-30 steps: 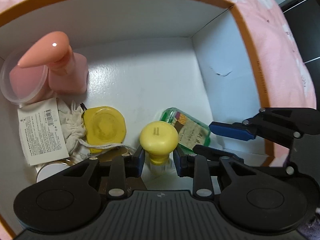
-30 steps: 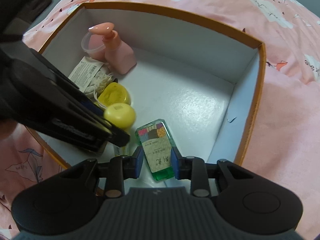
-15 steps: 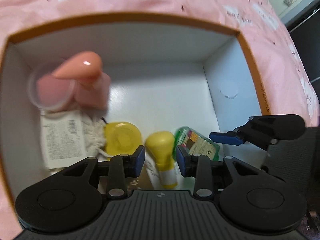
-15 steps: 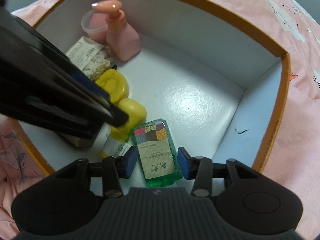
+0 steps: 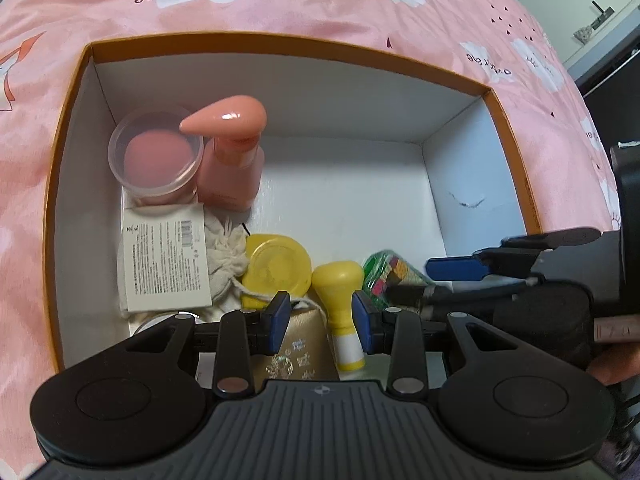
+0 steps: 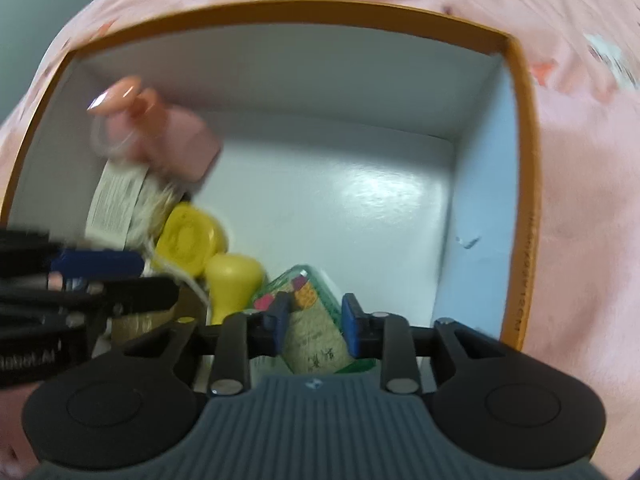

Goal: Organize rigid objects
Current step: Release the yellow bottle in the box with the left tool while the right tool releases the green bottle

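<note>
Placing step, by my reading: left tool (image 5: 320, 316) and right tool (image 6: 313, 325) hang parted, gripping nothing — yellow-capped bottle (image 5: 339, 296) and green bottle (image 6: 316, 320) lie in the box (image 5: 472, 200). Next — withdraw clear.

"PaperCrane" reads mirrored on pink bedsheet (image 5: 280, 4); white label (image 5: 162, 256) w/ barcode, small print illegible.
</note>
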`<state>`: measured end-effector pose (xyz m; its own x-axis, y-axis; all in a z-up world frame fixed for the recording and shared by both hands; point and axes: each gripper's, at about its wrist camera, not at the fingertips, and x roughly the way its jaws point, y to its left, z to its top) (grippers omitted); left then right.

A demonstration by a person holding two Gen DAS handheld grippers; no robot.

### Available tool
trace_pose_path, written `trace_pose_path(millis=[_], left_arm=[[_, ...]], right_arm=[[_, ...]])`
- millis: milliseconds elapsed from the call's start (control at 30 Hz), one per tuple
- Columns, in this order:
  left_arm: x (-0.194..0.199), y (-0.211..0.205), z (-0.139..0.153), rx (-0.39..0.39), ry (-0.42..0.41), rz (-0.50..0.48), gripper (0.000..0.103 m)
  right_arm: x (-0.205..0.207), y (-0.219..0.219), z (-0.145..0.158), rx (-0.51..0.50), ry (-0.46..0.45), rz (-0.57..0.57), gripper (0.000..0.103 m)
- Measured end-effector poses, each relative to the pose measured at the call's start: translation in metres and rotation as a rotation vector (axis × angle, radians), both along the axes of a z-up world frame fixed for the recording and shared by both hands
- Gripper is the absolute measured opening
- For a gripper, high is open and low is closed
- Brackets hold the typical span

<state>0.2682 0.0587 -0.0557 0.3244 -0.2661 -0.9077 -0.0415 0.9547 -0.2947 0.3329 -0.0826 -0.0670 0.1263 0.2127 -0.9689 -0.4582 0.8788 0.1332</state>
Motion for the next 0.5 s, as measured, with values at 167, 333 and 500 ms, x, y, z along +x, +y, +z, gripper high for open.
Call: trace_pose_path(millis=[167, 333, 500], left_arm=[[-0.003, 0.000, -0.001, 0.021, 0.000, 0.001, 0.042], [-0.006, -0.001, -0.002, 0.031, -0.010, -0.011, 0.044], [-0.011, -0.005, 0.000, 0.080, -0.040, -0.056, 0.049]], right_arm=[[-0.017, 0.013, -0.006, -0.092, -0.029, 0.169, 0.047], [-0.007, 0.010, -0.009, -0.073, 0.010, 0.077, 0.052], [0.009, -0.006, -0.005, 0.002, 0.030, -0.145, 0.026]])
